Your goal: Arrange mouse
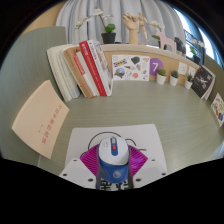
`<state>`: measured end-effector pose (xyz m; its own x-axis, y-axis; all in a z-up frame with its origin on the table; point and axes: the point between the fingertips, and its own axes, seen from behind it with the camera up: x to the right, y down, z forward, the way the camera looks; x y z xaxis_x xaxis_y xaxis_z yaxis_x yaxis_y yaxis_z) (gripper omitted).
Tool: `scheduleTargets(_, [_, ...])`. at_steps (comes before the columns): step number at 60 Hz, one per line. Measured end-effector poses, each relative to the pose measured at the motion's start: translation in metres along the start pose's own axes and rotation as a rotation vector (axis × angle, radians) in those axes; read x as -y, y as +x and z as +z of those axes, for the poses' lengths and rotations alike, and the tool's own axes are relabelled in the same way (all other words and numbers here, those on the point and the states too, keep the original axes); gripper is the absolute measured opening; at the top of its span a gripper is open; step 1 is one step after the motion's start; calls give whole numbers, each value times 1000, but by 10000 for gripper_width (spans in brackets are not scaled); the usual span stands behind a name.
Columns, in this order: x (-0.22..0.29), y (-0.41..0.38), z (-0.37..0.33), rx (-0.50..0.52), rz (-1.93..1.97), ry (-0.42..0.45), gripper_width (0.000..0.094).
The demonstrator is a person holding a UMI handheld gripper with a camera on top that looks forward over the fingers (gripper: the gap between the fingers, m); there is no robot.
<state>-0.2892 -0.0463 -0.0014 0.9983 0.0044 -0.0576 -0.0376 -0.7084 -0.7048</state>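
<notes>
A white and blue mouse (112,160) with a red scroll wheel sits between my fingers. The magenta pads (91,160) press on its left and right sides. My gripper (112,154) is shut on the mouse, over the near part of a white mat (92,137) on the grey-green desk. The mouse's rear end and the fingers' lower parts are hidden.
A pale booklet (40,120) lies on the desk to the left of the mat. Leaning books (85,68) stand beyond it at the back left. A low shelf (150,62) holds small potted plants (161,75) and cards. Framed pictures (204,82) stand at the right.
</notes>
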Motion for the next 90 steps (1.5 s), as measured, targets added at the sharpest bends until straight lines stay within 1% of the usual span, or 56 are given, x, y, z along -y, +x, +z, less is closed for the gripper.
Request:
scheduleTargets(3, [-10,2,5,-10,-2,-15,372])
scheduleTargets(4, [-7,1,6,-9,0,6,371])
scheduleTargets(5, [-6,2,6,-12,0,17,401])
scheduleTargets(9, [-8,4,7,-23,-14,21,452])
scheduleTargets(15, [-10,1,7,-12,-21,0,537])
scheduleTargets(17, [-9,-2,6,1,-18,-10,610])
scheduleTargets(18, [-8,-2,5,4,-14,-13,689])
scheduleTargets(19, [-6,-2,3,4,-8,-13,716])
scheduleTargets(20, [-3,-1,0,4,-3,-11,772])
scheduleTargets(23, [9,1,-11,3,12,6,863])
scheduleTargets(29, [41,10,-46,8,6,61,868])
scheduleTargets(36, [76,31,-103,9,-4,133,872])
scheduleTargets(42, [93,62,-155,-24,-17,190,868])
scheduleTargets(46, [96,85,-185,-43,-21,212,868])
scheduleTargets(50, [91,105,-211,-44,0,232,867])
scheduleTargets(54, [81,128,-233,-34,16,232,868])
scheduleTargets(61, [62,176,-265,-63,4,248,861])
scheduleTargets(67, [42,208,-285,-71,9,245,855])
scheduleTargets(78, [14,258,-308,-91,7,247,851])
scheduleTargets(90, [2,292,-319,-114,13,261,852])
